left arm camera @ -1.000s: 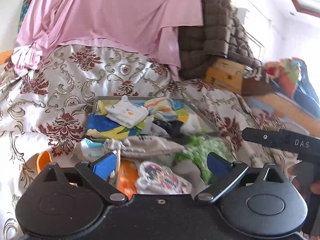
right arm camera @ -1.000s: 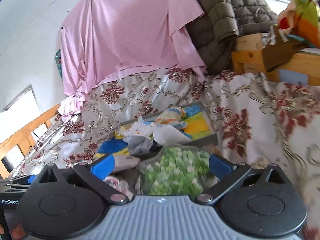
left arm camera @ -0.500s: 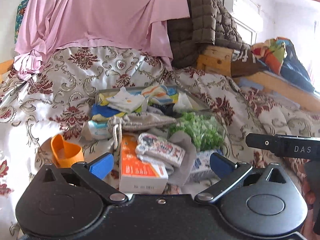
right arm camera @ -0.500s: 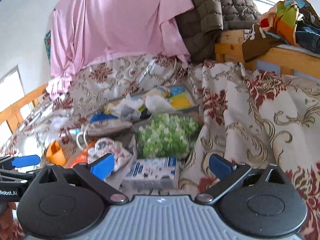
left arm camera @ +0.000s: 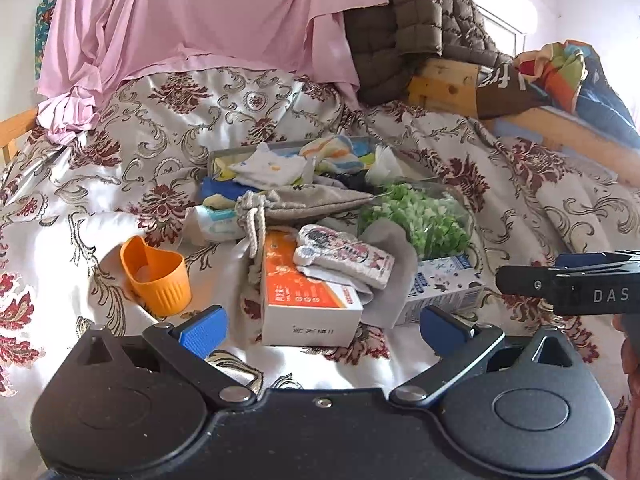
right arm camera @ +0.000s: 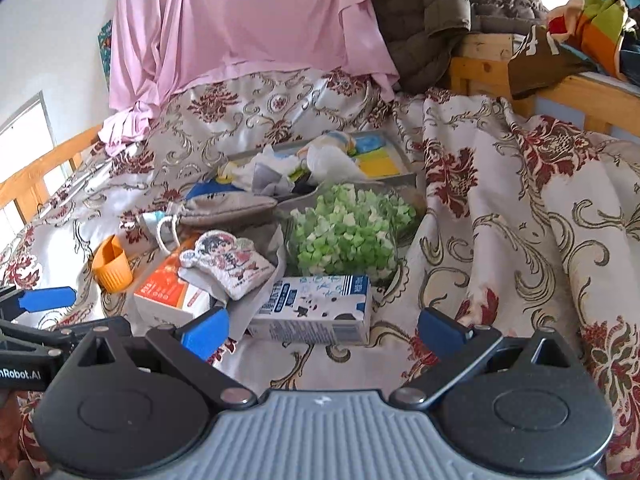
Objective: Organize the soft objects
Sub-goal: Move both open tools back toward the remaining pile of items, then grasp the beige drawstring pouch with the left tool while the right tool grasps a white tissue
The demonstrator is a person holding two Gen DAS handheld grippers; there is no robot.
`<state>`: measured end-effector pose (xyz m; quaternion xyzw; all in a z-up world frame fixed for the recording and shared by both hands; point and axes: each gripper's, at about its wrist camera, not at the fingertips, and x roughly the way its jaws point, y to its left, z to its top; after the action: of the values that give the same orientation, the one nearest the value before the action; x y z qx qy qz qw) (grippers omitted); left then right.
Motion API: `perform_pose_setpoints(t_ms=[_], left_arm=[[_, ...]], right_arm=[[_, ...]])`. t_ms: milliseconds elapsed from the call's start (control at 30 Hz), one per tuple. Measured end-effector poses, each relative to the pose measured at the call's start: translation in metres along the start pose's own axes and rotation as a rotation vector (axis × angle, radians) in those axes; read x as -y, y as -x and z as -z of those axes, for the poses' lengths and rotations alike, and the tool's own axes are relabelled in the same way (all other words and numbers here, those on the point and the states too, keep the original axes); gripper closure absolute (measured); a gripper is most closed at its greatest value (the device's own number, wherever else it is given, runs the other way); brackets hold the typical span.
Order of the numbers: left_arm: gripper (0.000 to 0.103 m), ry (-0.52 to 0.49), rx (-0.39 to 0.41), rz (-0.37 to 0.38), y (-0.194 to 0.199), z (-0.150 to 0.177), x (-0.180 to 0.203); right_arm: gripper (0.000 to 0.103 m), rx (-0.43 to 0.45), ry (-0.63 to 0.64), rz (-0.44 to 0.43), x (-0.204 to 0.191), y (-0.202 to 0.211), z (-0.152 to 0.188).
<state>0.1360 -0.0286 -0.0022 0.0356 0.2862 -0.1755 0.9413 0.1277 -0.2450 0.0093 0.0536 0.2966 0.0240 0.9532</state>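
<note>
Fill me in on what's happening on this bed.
A person holds two grippers over a pile on a floral bedspread. The left gripper and right gripper are both open and empty. Ahead lie a printed pouch on an orange box, a drawstring bag, an orange cup, and a tray of cloths.

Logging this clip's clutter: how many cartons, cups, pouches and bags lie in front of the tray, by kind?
Cartons: 2, the orange-and-white box and the blue-and-white carton
Cups: 1, the orange cup
Pouches: 2, the cartoon-print pouch and the grey drawstring pouch
Bags: 1, the green-and-white bag
Total: 6
</note>
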Motion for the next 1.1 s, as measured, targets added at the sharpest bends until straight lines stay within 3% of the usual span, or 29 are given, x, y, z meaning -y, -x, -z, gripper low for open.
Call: perform_pose_setpoints(t_ms=[233,1100], left_arm=[[0.001,0.009,-0.023,-0.036,-0.008,0.001,-0.008],[0.001,0.048,-0.050,-0.081,-0.025,-0.011,-0.028]], right_arm=[[0.000,-0.027,0.026,-0.003,-0.004,-0.007,0.001],[0.000,0.089,0.129,-0.034,-0.022,-0.008,-0.004]])
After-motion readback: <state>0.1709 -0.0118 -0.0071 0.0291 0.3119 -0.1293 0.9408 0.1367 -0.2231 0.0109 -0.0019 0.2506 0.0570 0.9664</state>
